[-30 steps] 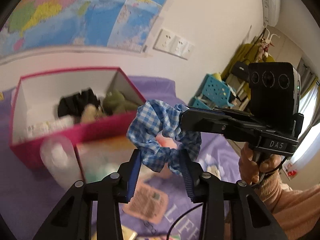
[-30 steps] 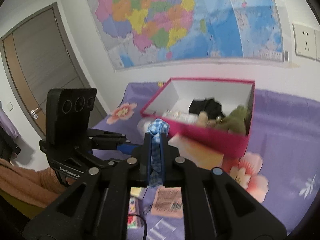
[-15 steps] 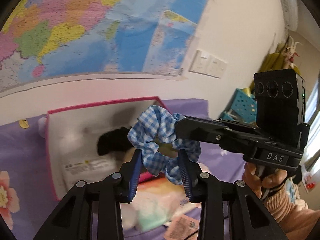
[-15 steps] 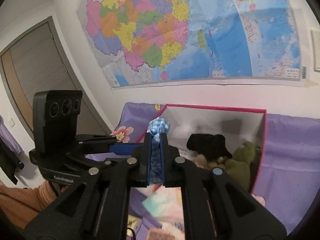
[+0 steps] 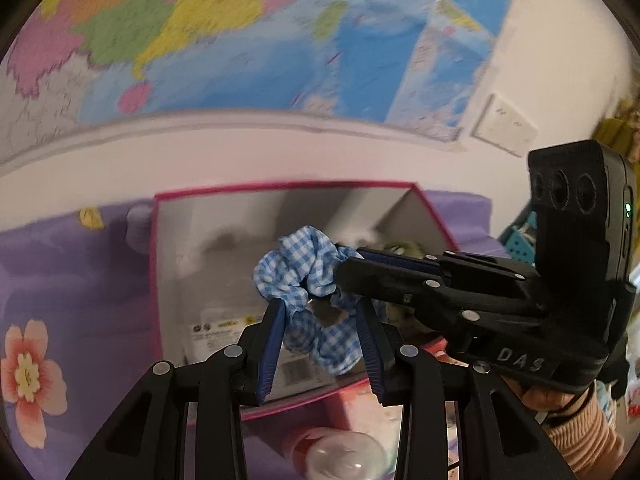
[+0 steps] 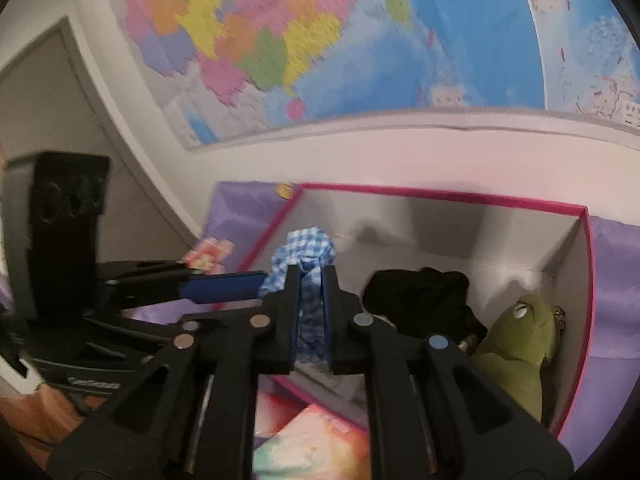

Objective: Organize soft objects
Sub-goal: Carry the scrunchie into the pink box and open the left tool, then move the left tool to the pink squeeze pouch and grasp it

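Note:
A blue-and-white checked scrunchie [image 5: 298, 268] [image 6: 308, 246] hangs over the open pink box [image 5: 154, 280] [image 6: 440, 196], held from two sides. My left gripper [image 5: 319, 312] has its blue pads pressed on the lower loop. From the right, my right gripper [image 5: 348, 264] [image 6: 310, 276] pinches the upper part; its jaws are opening, with the fabric still squeezed between them. In the right wrist view, the left gripper [image 6: 256, 284] reaches in from the left. In the box lie a green plush frog [image 6: 516, 340] and a black soft item [image 6: 420, 300].
The box stands on a purple flowered cloth [image 5: 60, 280] against a white wall with a big map [image 6: 360, 40]. A clear bottle [image 5: 344, 456] and colourful packets [image 6: 312, 440] lie in front of the box. A door [image 6: 40, 120] is at the left.
Both grippers carried the scrunchie forward from in front of the box to over its inside. The bottle and packets dropped to the bottom of the views.

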